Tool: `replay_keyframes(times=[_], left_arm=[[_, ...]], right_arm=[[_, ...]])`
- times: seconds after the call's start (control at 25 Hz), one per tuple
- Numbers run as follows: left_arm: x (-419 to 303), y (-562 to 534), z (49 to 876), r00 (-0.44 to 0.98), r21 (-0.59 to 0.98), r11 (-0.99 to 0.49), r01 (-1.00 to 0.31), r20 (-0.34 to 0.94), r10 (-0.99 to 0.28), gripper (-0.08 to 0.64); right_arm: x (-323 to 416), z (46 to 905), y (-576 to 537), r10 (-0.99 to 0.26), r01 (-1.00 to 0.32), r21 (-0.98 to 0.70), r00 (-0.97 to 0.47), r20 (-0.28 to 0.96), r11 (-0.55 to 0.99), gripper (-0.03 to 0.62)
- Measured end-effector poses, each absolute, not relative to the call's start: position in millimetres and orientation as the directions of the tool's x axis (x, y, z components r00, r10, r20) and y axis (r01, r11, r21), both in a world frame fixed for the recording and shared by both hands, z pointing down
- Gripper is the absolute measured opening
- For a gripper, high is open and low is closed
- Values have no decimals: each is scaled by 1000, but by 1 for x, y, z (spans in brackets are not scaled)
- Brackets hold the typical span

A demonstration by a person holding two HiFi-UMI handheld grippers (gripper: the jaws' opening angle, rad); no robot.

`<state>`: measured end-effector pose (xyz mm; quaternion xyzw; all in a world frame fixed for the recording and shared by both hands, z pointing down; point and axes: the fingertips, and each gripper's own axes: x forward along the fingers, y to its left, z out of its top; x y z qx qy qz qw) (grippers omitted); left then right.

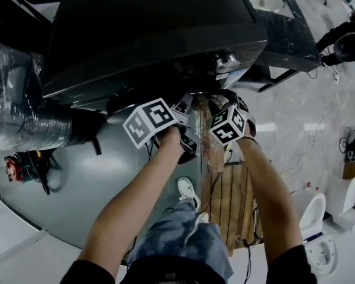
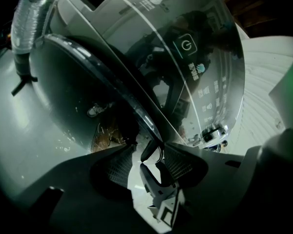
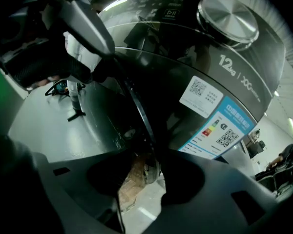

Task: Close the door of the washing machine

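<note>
The dark washing machine (image 1: 154,34) fills the top of the head view. Its round grey door (image 1: 77,176) stands swung out to the left. Both grippers meet at the door's free edge (image 1: 199,129). In the left gripper view my left gripper (image 2: 146,165) is open, its ribbed pads (image 2: 112,167) apart, with the door rim (image 2: 136,116) ending just above them. My right gripper (image 3: 144,160) straddles the door rim (image 3: 146,130); the rim lies against the right jaw and a gap shows at the left one. The marker cubes (image 1: 151,120) hide the fingertips in the head view.
A foil-wrapped duct (image 1: 18,117) runs in at the left. A wooden pallet (image 1: 231,200) lies under the machine's front, with the person's shoes (image 1: 189,191) beside it. A white toilet (image 1: 310,218) stands at the lower right. The control knob (image 3: 228,17) tops the panel.
</note>
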<state>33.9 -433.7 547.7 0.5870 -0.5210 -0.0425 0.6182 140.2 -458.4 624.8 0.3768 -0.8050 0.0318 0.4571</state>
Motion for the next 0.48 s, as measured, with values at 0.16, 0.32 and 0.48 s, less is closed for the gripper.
replay_keyframes(times=[0.16, 0.32, 0.48], left_arm=[[39, -428, 545, 454, 720, 254, -646, 630, -631, 215], [44, -418, 534, 461, 714, 227, -662, 627, -628, 215], [45, -409, 518, 465, 717, 209, -665, 616, -636, 215]], right_arm=[[137, 607, -453, -584, -672, 256, -320, 746, 695, 183], [132, 584, -444, -596, -675, 256, -332, 731, 692, 183], [134, 555, -433, -607, -696, 239, -345, 716, 677, 181]])
